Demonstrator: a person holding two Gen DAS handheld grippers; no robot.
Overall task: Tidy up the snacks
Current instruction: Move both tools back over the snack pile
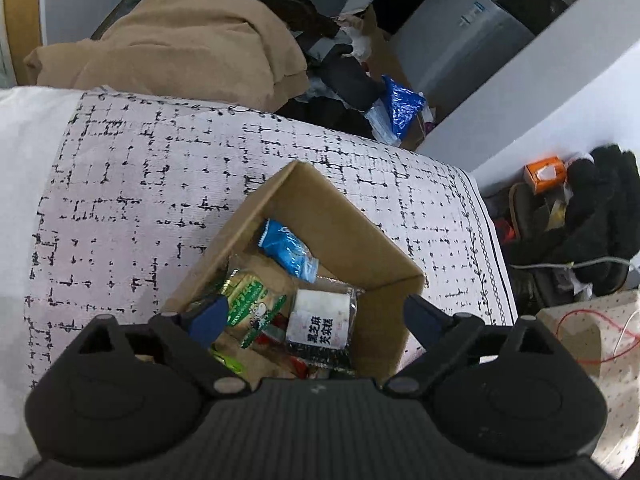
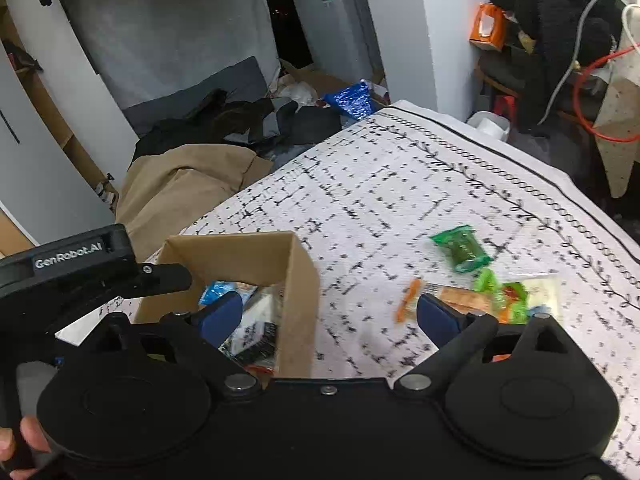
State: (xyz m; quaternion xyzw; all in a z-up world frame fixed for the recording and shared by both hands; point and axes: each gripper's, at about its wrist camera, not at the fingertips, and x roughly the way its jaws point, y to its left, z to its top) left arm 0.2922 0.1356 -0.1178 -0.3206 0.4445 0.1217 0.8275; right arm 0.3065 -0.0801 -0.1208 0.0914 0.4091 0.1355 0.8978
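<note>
Two tools, both w/ jaws apart and nothing between them. Your left tool (image 1: 312, 316) hangs over the cardboard box (image 1: 360, 224) on the patterned table (image 1: 140, 184); inside lie a blue packet (image 1: 288, 250), a green-and-white packet (image 1: 248, 300) and a white-labelled pack (image 1: 320, 320), so sorting looks part done. Your right tool (image 2: 330, 316) sits just beside the box's right wall, facing loose snacks still on the cloth: a green packet (image 2: 462, 248) and, nearer, a mixed cluster (image 2: 492, 298) close to the right finger.

Judgement: you are between drops. Next move calls for swinging the right tool onto one loose packet, closing on it flat, then carrying it over the box rim.

Hard to read: right view is motion-blurred, so cluster count and types are unclear; box bottom is hidden by the tool bodies; the white pack's label is only partly legible.
</note>
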